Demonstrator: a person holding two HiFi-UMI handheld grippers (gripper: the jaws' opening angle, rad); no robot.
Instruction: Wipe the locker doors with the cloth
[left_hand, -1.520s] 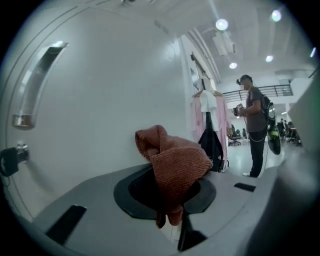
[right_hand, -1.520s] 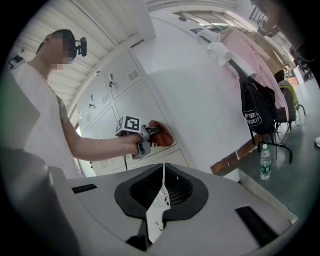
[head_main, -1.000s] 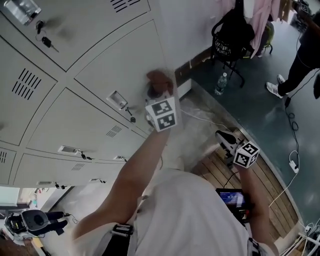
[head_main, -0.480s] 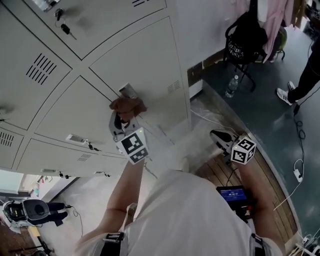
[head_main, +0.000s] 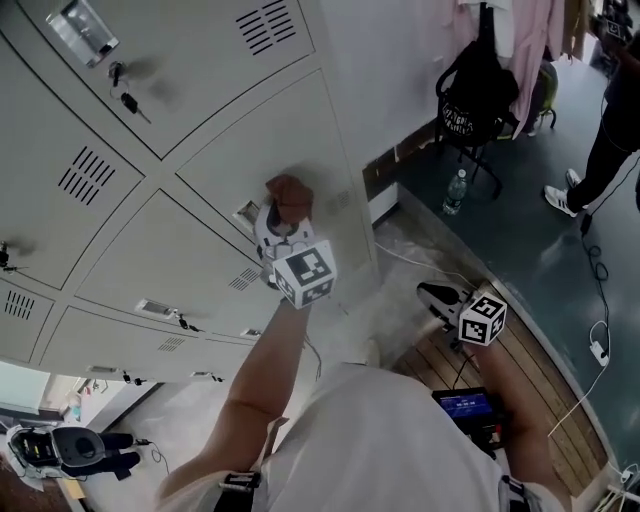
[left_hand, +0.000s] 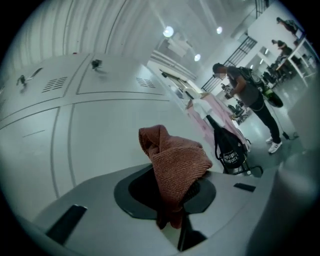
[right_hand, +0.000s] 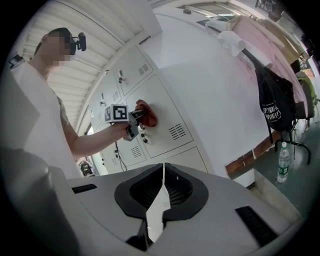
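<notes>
Left gripper view has the rust-red cloth bunched up right between the jaws. They're clamped down on it, so a wad sticks out past the tips. Makes sense to me: the wad does the rubbing, not the plastic.

Head view shows the left gripper reaching up with that wad pressed against a grey locker door, just beside the latch. So wiping looks underway on that one door, and the doors around it are probably yet to do.

Right gripper is held low by the person's side, well apart from the lockers, jaws pressed together with nothing in them. My guess is it's parked there because one hand is enough.

Backpack and water bottle sit off to the side, so neither is an obstacle.
</notes>
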